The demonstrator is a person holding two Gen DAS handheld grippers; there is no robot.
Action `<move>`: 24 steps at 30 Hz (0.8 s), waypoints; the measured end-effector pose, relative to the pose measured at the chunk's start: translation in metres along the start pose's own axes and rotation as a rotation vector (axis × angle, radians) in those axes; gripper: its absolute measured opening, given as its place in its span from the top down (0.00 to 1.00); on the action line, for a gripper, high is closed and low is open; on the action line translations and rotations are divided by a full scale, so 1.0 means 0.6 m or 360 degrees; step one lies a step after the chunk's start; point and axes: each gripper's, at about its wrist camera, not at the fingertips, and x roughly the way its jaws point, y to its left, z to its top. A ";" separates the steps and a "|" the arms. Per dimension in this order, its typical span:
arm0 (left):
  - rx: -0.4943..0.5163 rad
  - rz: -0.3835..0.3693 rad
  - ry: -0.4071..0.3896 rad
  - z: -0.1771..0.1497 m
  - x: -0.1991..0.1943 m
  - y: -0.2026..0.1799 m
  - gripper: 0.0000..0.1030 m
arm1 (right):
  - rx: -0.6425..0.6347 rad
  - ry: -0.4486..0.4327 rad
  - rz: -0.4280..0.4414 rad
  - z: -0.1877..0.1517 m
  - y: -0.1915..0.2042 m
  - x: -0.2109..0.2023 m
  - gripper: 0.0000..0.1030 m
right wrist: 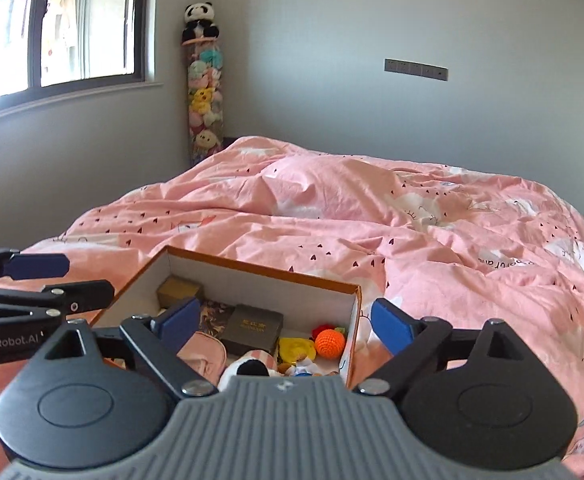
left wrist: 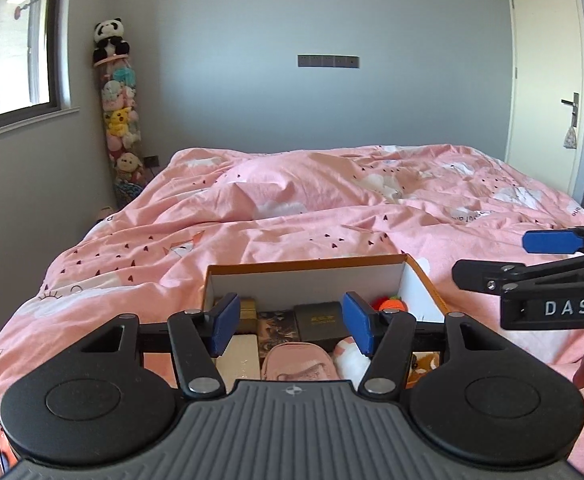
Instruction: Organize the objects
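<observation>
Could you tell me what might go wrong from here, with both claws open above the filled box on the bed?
The box sits on a soft, rumpled duvet, so a push on its wall could tip it. It is crowded; reaching the dark case may knock the orange ball. The left claw and right claw hang close together and could collide.

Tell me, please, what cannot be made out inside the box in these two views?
- Left wrist view: the box's near half, hidden behind the left tool.
- Right wrist view: the black-and-white plush, cut off by the right tool's body.
- Dark case: gold lettering too small.
</observation>
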 end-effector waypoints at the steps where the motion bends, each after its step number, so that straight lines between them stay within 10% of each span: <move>1: -0.0014 0.0018 -0.0006 -0.008 -0.001 0.004 0.34 | 0.0035 -0.0020 -0.0024 -0.005 0.002 -0.002 0.10; 12: 0.0028 0.0040 -0.0006 -0.050 0.024 -0.001 0.20 | 0.0250 -0.0149 -0.0294 -0.075 0.013 0.010 0.06; 24: -0.0115 0.0063 0.0168 -0.102 0.055 0.013 0.14 | 0.0269 0.0059 -0.0273 -0.123 0.011 0.052 0.02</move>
